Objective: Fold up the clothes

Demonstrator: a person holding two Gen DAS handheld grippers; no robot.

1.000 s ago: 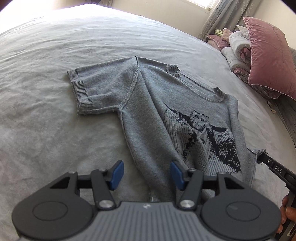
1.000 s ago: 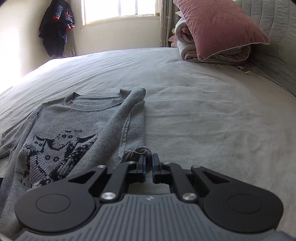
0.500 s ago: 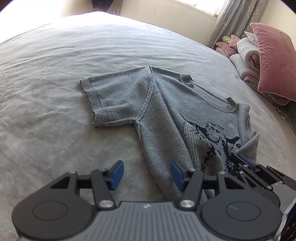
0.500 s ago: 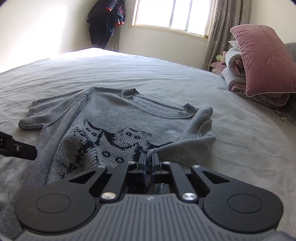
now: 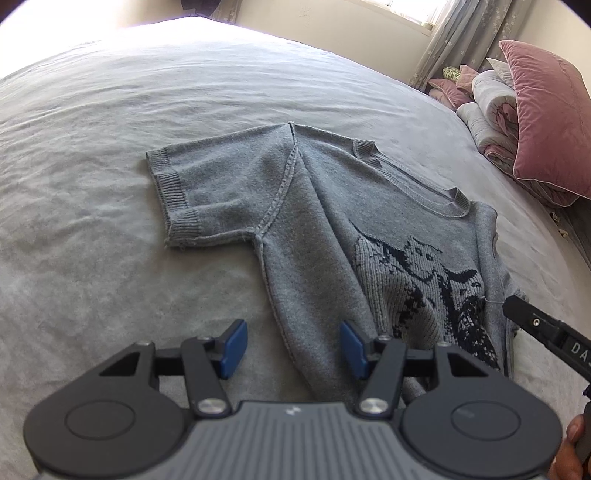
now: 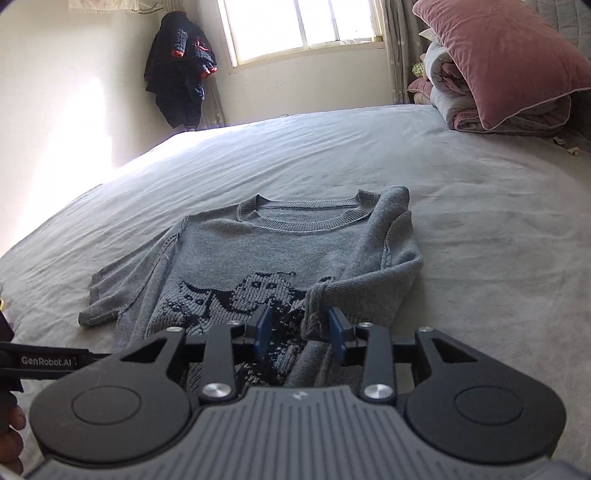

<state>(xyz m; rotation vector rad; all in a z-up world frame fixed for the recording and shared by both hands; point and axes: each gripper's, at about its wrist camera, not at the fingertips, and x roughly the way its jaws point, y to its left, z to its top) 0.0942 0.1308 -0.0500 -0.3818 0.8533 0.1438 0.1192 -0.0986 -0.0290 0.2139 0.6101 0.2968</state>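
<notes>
A grey knit sweater (image 5: pixel 314 221) with a dark owl pattern lies face up on the grey bed (image 5: pixel 110 110). Its left sleeve (image 5: pixel 207 192) is spread flat. The right sleeve (image 6: pixel 369 291) is folded across the front of the sweater (image 6: pixel 295 251). My right gripper (image 6: pixel 300 330) hovers low over the pattern with its jaws opening. The sleeve's cuff (image 6: pixel 314 317) lies loose between them, close to the right pad. My left gripper (image 5: pixel 291 345) stands open over the sweater's side seam, holding nothing.
A pink pillow (image 6: pixel 498 55) rests on rolled quilts (image 6: pixel 461 99) at the head of the bed, to the right. Dark clothes (image 6: pixel 181 66) hang in the room's corner beside a window (image 6: pixel 299 26). A hand (image 5: pixel 570 454) shows at the lower right.
The right gripper carried the sleeve cuff inward over the sweater's front, then its jaws parted and let the cuff go. The left gripper kept its place and stayed open.
</notes>
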